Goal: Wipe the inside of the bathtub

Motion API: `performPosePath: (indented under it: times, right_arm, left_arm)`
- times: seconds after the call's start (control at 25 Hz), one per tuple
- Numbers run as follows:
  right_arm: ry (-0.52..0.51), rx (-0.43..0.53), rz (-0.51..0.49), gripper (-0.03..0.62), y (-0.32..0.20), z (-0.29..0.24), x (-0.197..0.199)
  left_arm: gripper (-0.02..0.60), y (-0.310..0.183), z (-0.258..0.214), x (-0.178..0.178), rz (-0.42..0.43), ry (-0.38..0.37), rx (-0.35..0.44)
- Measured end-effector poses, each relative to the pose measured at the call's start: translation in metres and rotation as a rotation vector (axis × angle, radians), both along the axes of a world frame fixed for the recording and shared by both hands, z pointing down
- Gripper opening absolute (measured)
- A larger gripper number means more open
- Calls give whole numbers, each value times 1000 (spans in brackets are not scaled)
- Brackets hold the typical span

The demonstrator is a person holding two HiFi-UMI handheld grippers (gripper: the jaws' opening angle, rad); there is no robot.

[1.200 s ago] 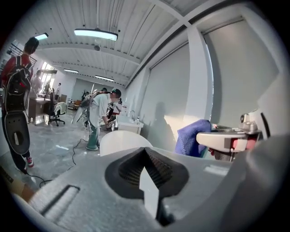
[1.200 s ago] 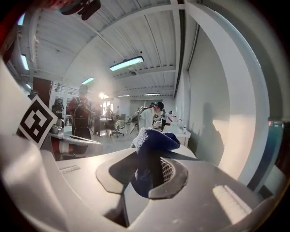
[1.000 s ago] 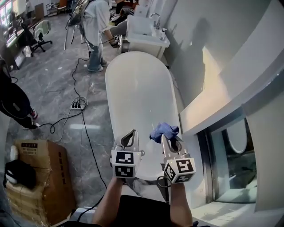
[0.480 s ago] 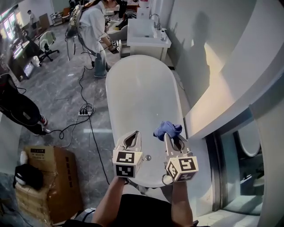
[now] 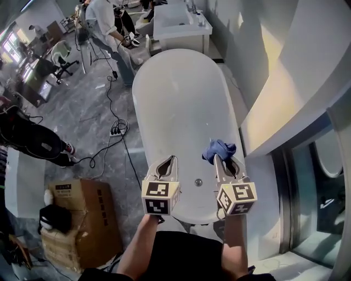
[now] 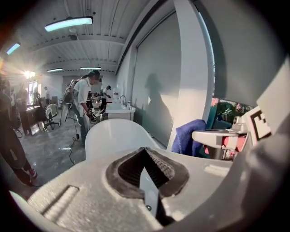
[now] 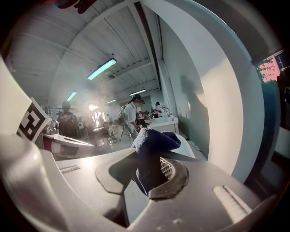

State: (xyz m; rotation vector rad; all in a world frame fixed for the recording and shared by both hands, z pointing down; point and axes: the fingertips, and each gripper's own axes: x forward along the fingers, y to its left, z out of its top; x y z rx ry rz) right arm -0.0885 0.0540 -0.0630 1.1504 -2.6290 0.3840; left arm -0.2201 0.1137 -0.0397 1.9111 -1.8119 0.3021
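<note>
You are standing at the near end of the white bathtub (image 5: 181, 99) and holding both grippers out over it. Your right gripper (image 5: 224, 162) is clamping a blue cloth (image 5: 218, 149), and the right gripper view is showing the jaws pinching the cloth's (image 7: 154, 140) lower fold while the rest is bunching up above the tips. The cloth is hanging above the tub's interior, close to the right-hand wall and short of the drain (image 5: 198, 181); whether it is touching the surface cannot be told. Your left gripper (image 5: 168, 163) is carrying nothing. In the left gripper view its jaws are pressing together at the tips, and it (image 6: 146, 156) is hovering just beside the right one, over the tub's near left side, with the cloth (image 6: 186, 136) showing off to its right.

Beyond the far end of the tub, a person in a white top (image 5: 104, 16) is bending beside a white vanity sink (image 5: 178, 22). A cardboard box (image 5: 82, 214) is sitting on the grey floor to your left, and a black cable is trailing to a power strip (image 5: 115, 130).
</note>
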Motion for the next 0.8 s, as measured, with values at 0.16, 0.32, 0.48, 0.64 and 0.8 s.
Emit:
performPosePath:
  times: [0.16, 0.32, 0.48, 0.64, 0.8]
  right_arm:
    - [11, -8, 26, 75, -11, 26, -2]
    - [110, -32, 79, 75, -19, 57, 5]
    - [112, -140, 165, 75, -13, 115, 3]
    - [98, -229, 265, 75, -7, 167, -10]
    - [87, -278, 311, 75, -6, 213, -18]
  left_arm:
    - [2, -21, 22, -10, 44, -22, -47]
    - [2, -56, 46, -10, 151, -33, -81]
    - [2, -76, 101, -15, 287, -64, -176]
    - [2, -91, 149, -20, 424, -91, -233]
    - [2, -101, 197, -22, 495, -83, -270]
